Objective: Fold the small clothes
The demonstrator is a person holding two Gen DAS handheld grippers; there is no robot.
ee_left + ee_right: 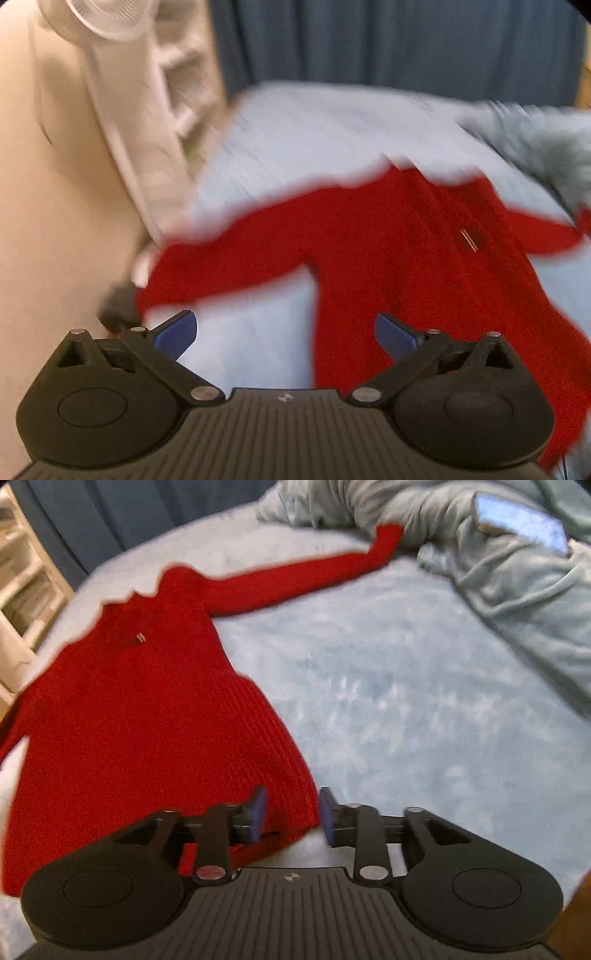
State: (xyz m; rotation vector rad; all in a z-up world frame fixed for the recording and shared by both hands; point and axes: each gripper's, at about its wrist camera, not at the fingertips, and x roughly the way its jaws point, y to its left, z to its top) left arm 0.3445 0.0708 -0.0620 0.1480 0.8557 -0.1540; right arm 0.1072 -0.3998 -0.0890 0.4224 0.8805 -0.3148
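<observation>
Here, at the far left of the left wrist view stands a pale shelving unit (177,85), its contents too blurred to make out, and the left gripper (286,334) hovers with its 2 blue fingers (177,332) spread wide, holding nothing. The red sweater (406,251) lies flat on the light blue bedcover (314,129), sleeves spread. In the right wrist view, the right gripper (291,814) has its fingers (258,812) narrowly apart, straddling the sweater's hem corner, with a rumpled grey-blue blanket (498,565) at the far right.
</observation>
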